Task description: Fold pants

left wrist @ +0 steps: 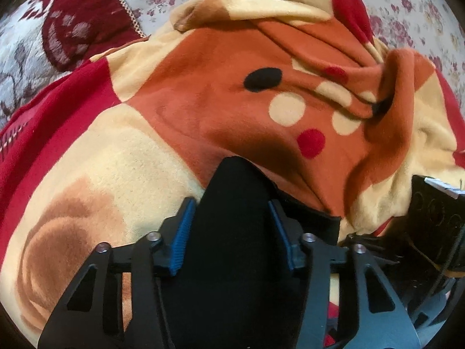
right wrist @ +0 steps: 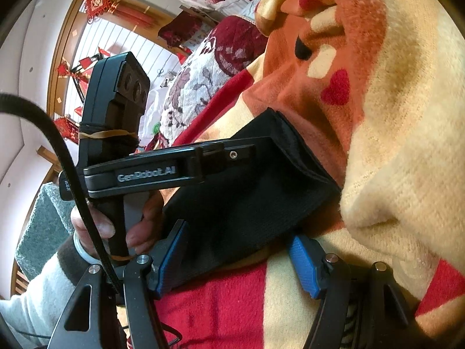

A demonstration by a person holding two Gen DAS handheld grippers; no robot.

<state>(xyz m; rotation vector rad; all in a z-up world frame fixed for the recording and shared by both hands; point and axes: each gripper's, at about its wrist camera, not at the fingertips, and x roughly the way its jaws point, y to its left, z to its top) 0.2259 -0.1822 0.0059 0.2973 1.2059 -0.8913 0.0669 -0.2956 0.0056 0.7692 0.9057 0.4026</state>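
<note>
Left wrist view: left gripper (left wrist: pixel 231 232) has black pants (left wrist: pixel 232 250) bunched between its blue pads (left wrist: pixel 182 232), fingers fairly narrow and apparently clamped on the cloth, likely to carry an edge over for a fold. Beyond the fingertips lies an orange-cream blanket (left wrist: pixel 203 101). Right wrist view: right gripper (right wrist: pixel 238 258) stands wider, pants (right wrist: pixel 250 203) against the left pad (right wrist: pixel 171 256), the right pad (right wrist: pixel 303 264) off the cloth, so no grip yet, probably lining up on the same edge. Left of its fingers, a hand (right wrist: pixel 122 229) holds the other gripper's handle.
</note>
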